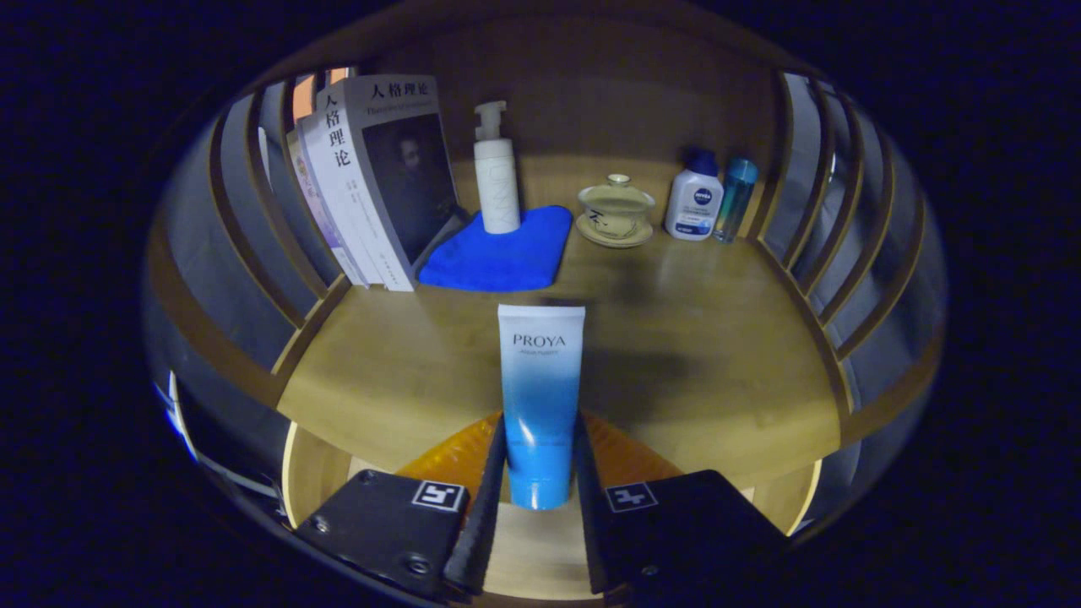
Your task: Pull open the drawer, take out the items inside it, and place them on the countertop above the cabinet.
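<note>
Blue and white tube [540,405], standing up straight between the two fingers of the gripper [540,498], cap end down, flat end up. Clamped on both sides of its lower blue part, one finger [486,490] pressing each side. Held above the front edge of the wooden countertop [692,355], with its dark shadow lying on the wood just to one side. Below it, the open drawer [308,473] with pale wood walls, and something orange [456,456] lying inside, partly hidden behind the fingers.

Farther back on the countertop, well beyond the tube: a folded blue cloth [498,257], with a white pump bottle [496,173] standing on its back part. Beside the cloth, a few books [372,181] leaning against the slatted wooden side. On the other side of the cloth, a small lidded tea cup on a saucer [616,211]. Next to that, a little white bottle with a dark blue cap [693,198], and just beside it a thin see-through teal bottle [735,198], close to touching. Wooden slats [853,245] curving up on both sides of the shelf space.
</note>
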{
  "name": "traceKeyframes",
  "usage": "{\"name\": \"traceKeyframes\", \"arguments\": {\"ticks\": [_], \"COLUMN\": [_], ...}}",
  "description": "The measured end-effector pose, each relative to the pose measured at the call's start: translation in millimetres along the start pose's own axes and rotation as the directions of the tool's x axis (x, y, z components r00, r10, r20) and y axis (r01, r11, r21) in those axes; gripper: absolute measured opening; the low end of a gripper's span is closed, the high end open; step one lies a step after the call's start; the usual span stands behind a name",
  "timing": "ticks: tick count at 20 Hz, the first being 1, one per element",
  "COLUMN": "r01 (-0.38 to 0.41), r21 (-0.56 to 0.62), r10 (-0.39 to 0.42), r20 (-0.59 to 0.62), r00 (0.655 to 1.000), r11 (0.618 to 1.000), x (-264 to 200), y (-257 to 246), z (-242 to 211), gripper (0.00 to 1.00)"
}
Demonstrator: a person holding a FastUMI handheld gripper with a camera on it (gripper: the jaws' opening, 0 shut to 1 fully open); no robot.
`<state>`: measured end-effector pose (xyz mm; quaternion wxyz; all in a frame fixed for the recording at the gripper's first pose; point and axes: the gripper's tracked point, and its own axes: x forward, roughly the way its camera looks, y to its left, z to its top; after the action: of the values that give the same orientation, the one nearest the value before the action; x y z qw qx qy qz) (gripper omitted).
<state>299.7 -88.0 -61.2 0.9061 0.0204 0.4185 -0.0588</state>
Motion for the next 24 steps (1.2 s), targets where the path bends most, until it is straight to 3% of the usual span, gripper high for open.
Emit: {"name": "traceKeyframes", "arguments": {"ticks": [5,6,10,12,15,18,20,24], "r01": [-0.001,-0.006,0.006,-0.003,-0.026,-0.073,-0.089,-0.047], "r21": [-0.021,-0.024,-0.072,-0.104,-0.104,-0.092,-0.104,-0.096], "r10": [0.002,0.008,0.005,0.022,0.054,0.1,0.123,0.093], "r20": [0.057,0.073,0.144,0.187,0.268,0.342,0.386,0.553], "r00": [0.998,0.997,0.99,0.982,0.962,0.934,0.914,0.828], "r11": [1.0,1.0,0.997,0.995,0.994,0.993,0.991,0.994], "x": [-21,-30,-68,-90,-126,-162,-181,-214], "y": [2,4,10,18,27,34,37,25], "z": [5,6,-9,-23,-43,-78,-103,-130], "gripper": [0.55,0.62,0.63,0.86,0.86,0.88,0.98,0.98]}}
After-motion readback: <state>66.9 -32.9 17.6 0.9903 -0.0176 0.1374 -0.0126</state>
